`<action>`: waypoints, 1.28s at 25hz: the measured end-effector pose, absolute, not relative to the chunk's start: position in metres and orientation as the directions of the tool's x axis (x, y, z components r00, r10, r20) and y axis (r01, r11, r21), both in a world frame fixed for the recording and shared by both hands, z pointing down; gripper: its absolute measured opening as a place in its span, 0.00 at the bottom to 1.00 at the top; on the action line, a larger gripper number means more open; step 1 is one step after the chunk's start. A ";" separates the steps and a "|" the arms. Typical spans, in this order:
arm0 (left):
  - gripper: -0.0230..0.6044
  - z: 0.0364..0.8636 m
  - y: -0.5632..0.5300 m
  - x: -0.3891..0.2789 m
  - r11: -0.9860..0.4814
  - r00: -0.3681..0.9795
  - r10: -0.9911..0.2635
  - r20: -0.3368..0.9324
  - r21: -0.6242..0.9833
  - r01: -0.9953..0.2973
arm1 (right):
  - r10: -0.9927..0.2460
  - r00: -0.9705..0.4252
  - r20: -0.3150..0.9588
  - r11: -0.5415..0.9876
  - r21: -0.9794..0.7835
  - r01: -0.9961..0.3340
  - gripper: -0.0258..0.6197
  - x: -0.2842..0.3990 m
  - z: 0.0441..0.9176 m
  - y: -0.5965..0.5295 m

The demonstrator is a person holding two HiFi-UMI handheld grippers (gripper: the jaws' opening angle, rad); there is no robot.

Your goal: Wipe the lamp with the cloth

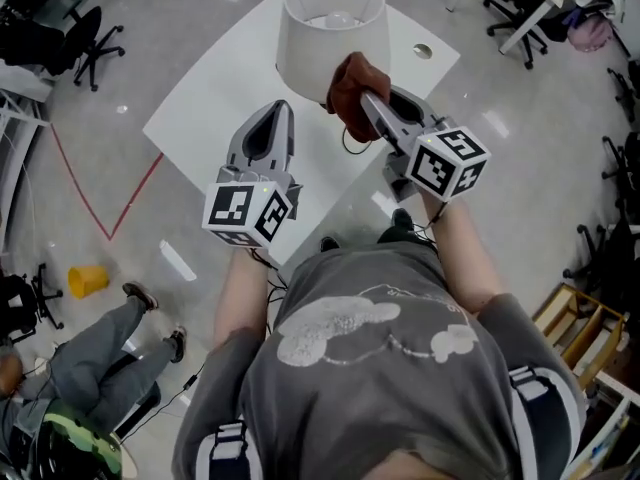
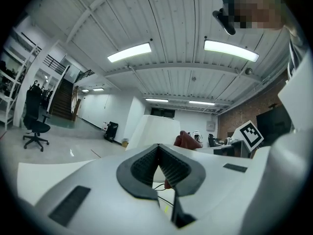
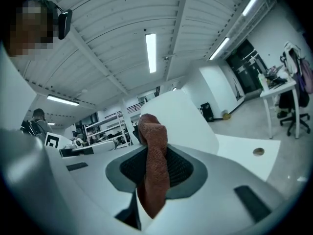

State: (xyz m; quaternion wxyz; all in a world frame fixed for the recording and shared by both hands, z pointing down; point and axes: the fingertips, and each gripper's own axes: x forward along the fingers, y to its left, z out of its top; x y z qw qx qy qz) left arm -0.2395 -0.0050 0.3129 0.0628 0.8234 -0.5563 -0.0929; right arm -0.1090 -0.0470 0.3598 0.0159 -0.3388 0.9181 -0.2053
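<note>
Rust-brown terry cloth (image 3: 152, 153), pinched between the closed jaws of the right tool (image 3: 152, 173). A bunched fold stands above the jaw tips and a short tail hangs below.

- **Cloth handling:** judged soft, limp and light. It should hold well on the ribbed pads and fold to any curve.
- **Cloth position:** the bunch sits at the near lower side of the lamp (image 1: 331, 30). Actual contact cannot be told.
- **Left tool** (image 1: 281, 118): jaws together, nothing held, near the lamp's front and apart from it.
- **Lamp:** upright, with a white drum shade (image 1: 300, 58) and the bulb visible inside. It stands towards the far end of the white counter (image 1: 215, 103).
- **Lamp handling:** shade judged light, thin-walled and easily dented or tipped. Wipe with gentle pressure and steady it low down rather than by the wall.
- **Cable** (image 1: 350, 144): thin and dark, lying on the counter below the cloth.
</note>
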 end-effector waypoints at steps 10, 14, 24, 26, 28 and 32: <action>0.05 0.355 -0.003 -0.198 -0.182 0.186 -0.983 -0.006 0.238 -0.954 | -0.472 -0.854 0.217 0.735 -0.438 -0.518 0.17 -0.070 0.424 -0.050; 0.05 0.367 -0.004 -0.183 -0.108 0.120 -0.992 0.032 0.253 -0.961 | -0.398 -0.884 0.245 0.759 -0.454 -0.467 0.17 -0.060 0.441 -0.056; 0.05 0.360 -0.005 -0.148 -0.012 0.021 -0.999 0.038 0.234 -0.972 | -0.270 -0.945 0.184 0.844 -0.427 -0.324 0.17 -0.038 0.421 -0.056; 0.05 0.343 -0.008 -0.142 -0.003 0.005 -1.000 0.006 0.208 -0.978 | -0.240 -0.960 0.146 0.872 -0.401 -0.279 0.17 -0.032 0.405 -0.057; 0.05 0.322 -0.009 -0.137 0.015 -0.023 -0.999 -0.039 0.187 -0.982 | -0.210 -0.972 0.105 0.895 -0.381 -0.234 0.17 -0.028 0.388 -0.060; 0.05 0.290 -0.005 -0.122 0.050 -0.068 -0.993 -0.100 0.171 -0.984 | -0.134 -0.991 0.022 0.932 -0.337 -0.133 0.17 -0.024 0.350 -0.062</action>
